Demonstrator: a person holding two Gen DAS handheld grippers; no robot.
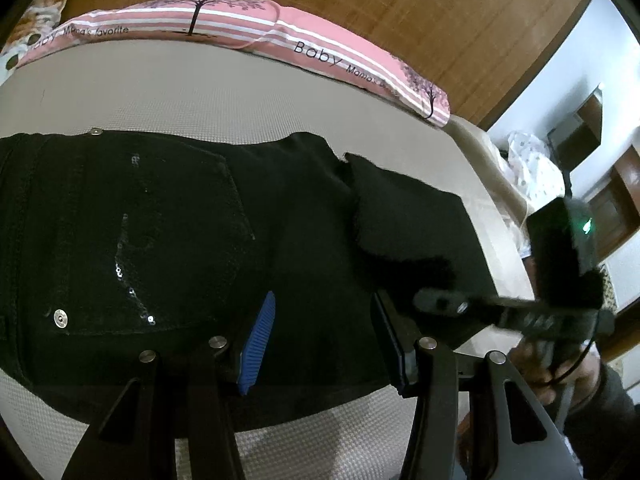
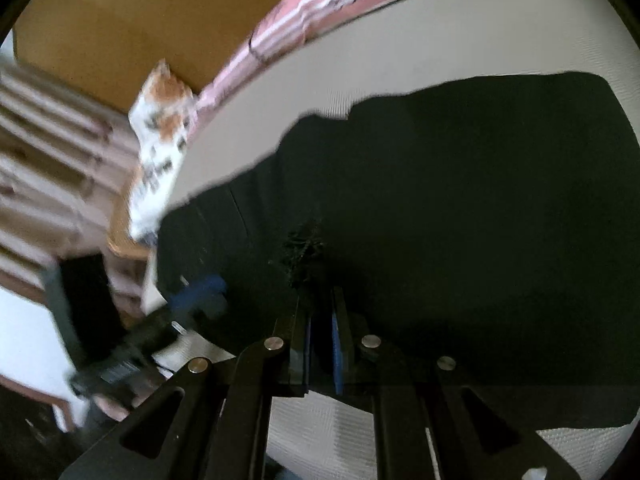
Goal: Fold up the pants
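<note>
Black pants (image 1: 180, 240) with a sequinned back pocket lie flat on the beige bed (image 1: 200, 92). My left gripper (image 1: 324, 312) is open and hovers over the pants near their front edge. My right gripper (image 2: 320, 300) is shut on a frayed leg hem of the pants (image 2: 302, 256) and holds it over the rest of the pants (image 2: 480, 200). In the left wrist view the right gripper (image 1: 436, 304) grips the folded-over leg end (image 1: 400, 216) at the right. The left gripper also shows in the right wrist view (image 2: 196, 292), blurred.
A pink striped pillow (image 1: 280, 36) lies along the far edge of the bed against a wooden headboard (image 1: 360, 0). A patterned cloth (image 2: 160, 140) lies off the bed corner. Wooden furniture (image 1: 612, 200) stands beyond the bed's right edge.
</note>
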